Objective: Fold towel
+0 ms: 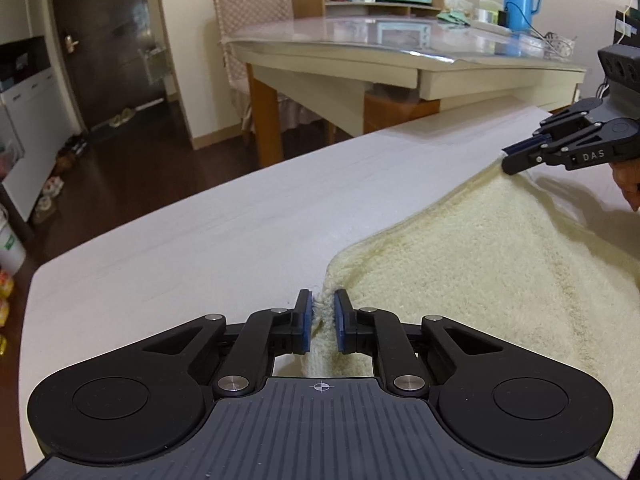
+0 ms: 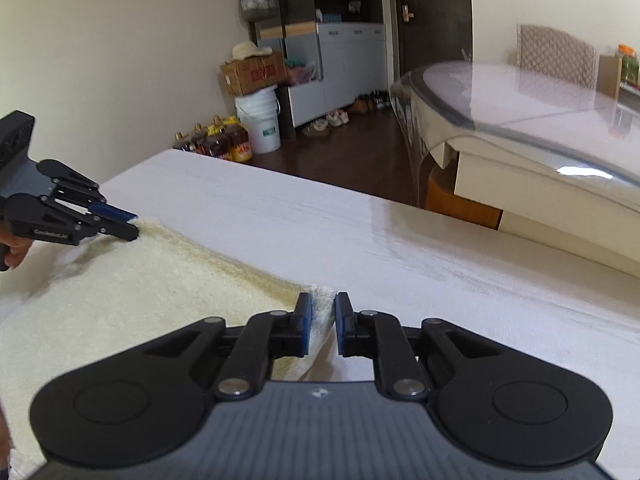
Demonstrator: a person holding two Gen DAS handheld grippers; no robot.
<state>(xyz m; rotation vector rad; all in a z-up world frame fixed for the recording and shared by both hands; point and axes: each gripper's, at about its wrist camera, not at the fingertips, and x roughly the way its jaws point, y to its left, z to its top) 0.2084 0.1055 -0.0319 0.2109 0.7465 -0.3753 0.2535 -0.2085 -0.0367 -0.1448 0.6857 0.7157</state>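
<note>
- Grippers first: your left gripper (image 1: 322, 322) pinches one corner of the cream towel (image 1: 480, 264); your right gripper (image 2: 323, 322) clamps the neighbouring corner.
- Lift both corners evenly, keeping the edge between them taut, so the fold lands square.
- Towel lies on the white table (image 1: 180, 248); a glass-topped dining table (image 1: 400, 40) stands beyond.

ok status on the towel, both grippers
Left hand-held gripper shut on towel corner. Right hand-held gripper shut on far corner. Towel edge lifted off table. Nothing in the way.
</note>
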